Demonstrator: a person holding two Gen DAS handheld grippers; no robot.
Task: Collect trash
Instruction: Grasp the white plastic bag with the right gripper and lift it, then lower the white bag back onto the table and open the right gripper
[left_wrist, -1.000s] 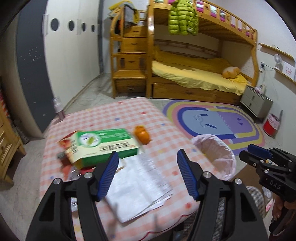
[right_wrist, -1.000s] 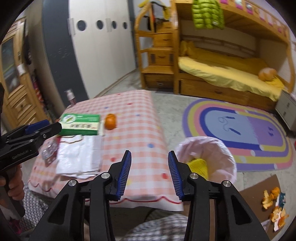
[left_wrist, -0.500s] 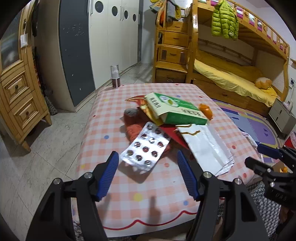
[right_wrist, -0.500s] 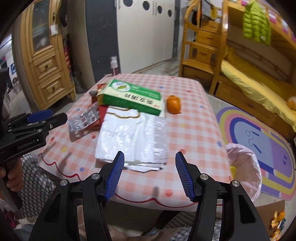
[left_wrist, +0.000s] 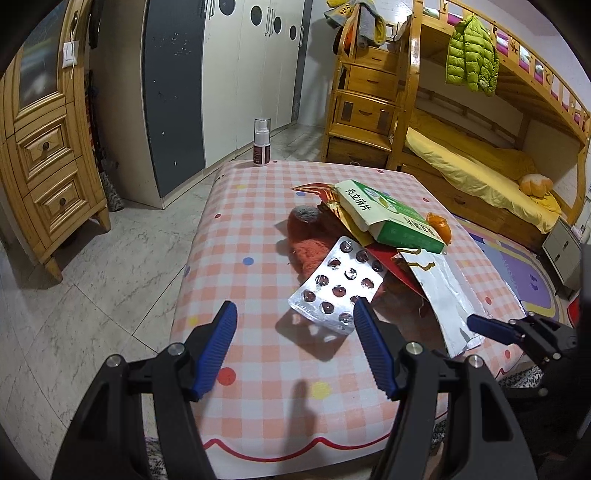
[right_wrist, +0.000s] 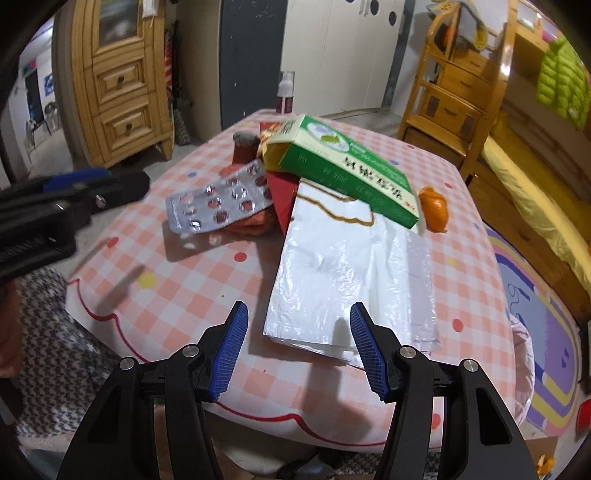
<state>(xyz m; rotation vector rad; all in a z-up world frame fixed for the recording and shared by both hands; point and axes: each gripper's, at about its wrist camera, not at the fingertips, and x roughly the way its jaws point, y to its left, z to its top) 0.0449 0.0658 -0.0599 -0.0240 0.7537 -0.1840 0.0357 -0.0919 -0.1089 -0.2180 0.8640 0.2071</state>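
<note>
Trash lies in a pile on the pink checked table (left_wrist: 258, 266). A silver pill blister (left_wrist: 338, 286) leans on red wrappers (left_wrist: 308, 247). A green and white medicine box (left_wrist: 391, 218) lies on top, with orange peel (left_wrist: 439, 227) beside it. A white plastic bag (right_wrist: 351, 273) lies flat at the near edge. My left gripper (left_wrist: 293, 314) is open and empty, just short of the blister. My right gripper (right_wrist: 297, 317) is open and empty, its fingers either side of the bag's near end. The blister also shows in the right wrist view (right_wrist: 219, 203).
A spray bottle (left_wrist: 261, 142) stands at the table's far corner. A wooden cabinet (left_wrist: 48, 147) is on the left. A bunk bed (left_wrist: 480, 158) and a coloured rug (right_wrist: 535, 332) are on the right. The bin's pink liner (right_wrist: 524, 354) peeks past the table's right edge.
Both grippers have swung left from the bin side to face the trash pile and come closer to the table. The right gripper has opened wider. Nothing on the table has moved.
</note>
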